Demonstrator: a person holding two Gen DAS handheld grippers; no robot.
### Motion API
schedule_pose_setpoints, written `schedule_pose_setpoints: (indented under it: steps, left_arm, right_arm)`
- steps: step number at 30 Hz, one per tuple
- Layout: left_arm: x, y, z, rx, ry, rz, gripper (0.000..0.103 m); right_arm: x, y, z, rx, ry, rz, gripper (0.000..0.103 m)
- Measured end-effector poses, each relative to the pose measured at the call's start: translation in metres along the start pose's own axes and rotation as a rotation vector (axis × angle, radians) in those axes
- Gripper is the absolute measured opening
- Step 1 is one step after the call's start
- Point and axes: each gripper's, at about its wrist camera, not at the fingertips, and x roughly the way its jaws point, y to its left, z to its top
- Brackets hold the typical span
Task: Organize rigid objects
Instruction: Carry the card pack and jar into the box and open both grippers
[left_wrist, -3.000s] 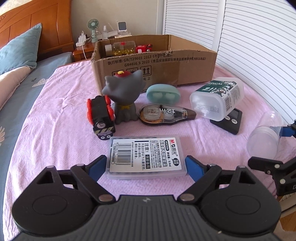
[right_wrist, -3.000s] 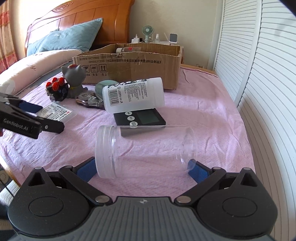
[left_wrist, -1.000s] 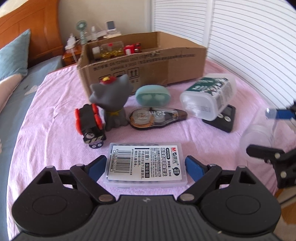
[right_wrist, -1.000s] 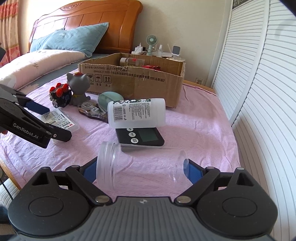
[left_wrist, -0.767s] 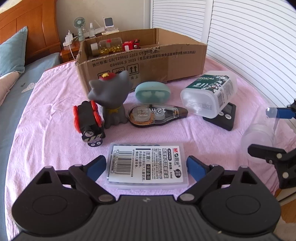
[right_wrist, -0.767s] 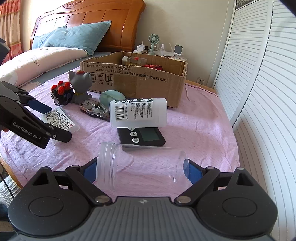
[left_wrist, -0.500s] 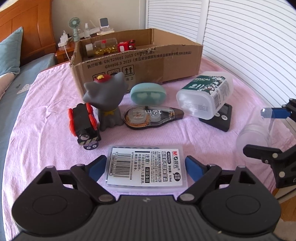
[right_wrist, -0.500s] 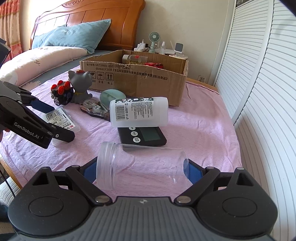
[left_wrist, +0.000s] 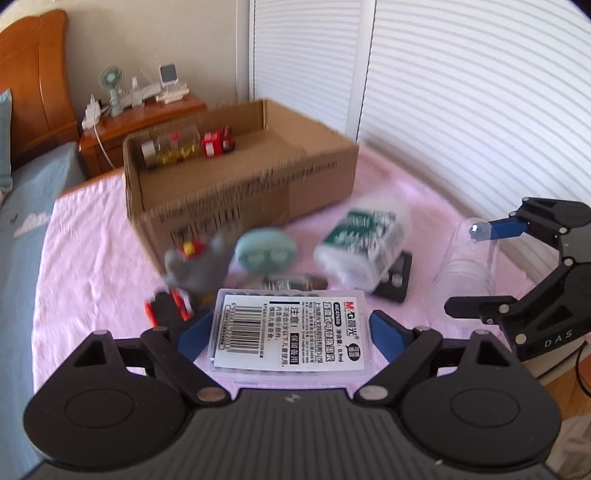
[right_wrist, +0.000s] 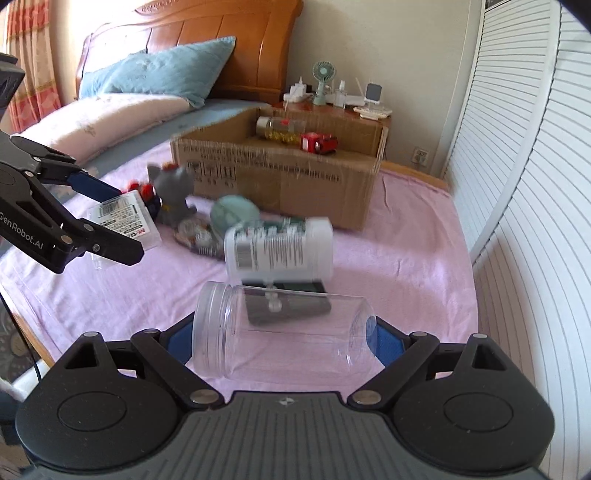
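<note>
Left tool (left_wrist: 290, 334) clamped on labelled plastic case (left_wrist: 288, 334); right tool (right_wrist: 282, 341) clamped on clear jar (right_wrist: 284, 332), above pink bed (right_wrist: 406, 258).

"M&G" on the plastic case (left_wrist: 288, 332) — "GenRobot.AI" on the left claw (right_wrist: 110, 218).

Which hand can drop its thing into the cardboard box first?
Probably the left. The left gripper holds the flat plastic case almost in line with the cardboard box. The right gripper, holding the clear jar, looks farther off, with the white bottle in between.
</note>
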Motion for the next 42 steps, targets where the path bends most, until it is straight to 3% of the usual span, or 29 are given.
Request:
schedule_pose_setpoints:
  steps: [9,15,19,25,33,38,42]
  left_arm:
    - [0.003,0.020,0.071,0.006,-0.101,0.035,0.090]
    - [0.043,0.049,0.111,-0.033,-0.086,0.082,0.090]
    - [0.066,0.070,0.121,-0.095,-0.121,0.180,0.095]
    - [0.061,0.091,0.108,-0.172,-0.096,0.201,0.096]
    - [0.016,0.068,0.067,-0.105,-0.078,0.165,0.099]
    - [-0.011,0.044,0.037,-0.053,-0.131,0.229,0.099]
    - [-0.019,0.040,0.018,-0.083,-0.135,0.214,0.099]
  right_arm:
    - [-0.005,-0.025,0.063,0.018,-0.088,0.043,0.095]
    - [0.020,-0.038,0.100,0.001,-0.102,0.025,0.095]
    - [0.037,-0.043,0.118,-0.001,-0.097,0.018,0.095]
    - [0.058,-0.046,0.135,0.017,-0.082,0.024,0.095]
    - [0.090,-0.046,0.165,0.006,-0.031,0.019,0.095]
    - [0.119,-0.046,0.189,0.015,0.025,0.017,0.095]
    - [0.143,-0.044,0.211,0.021,0.063,0.002,0.095]
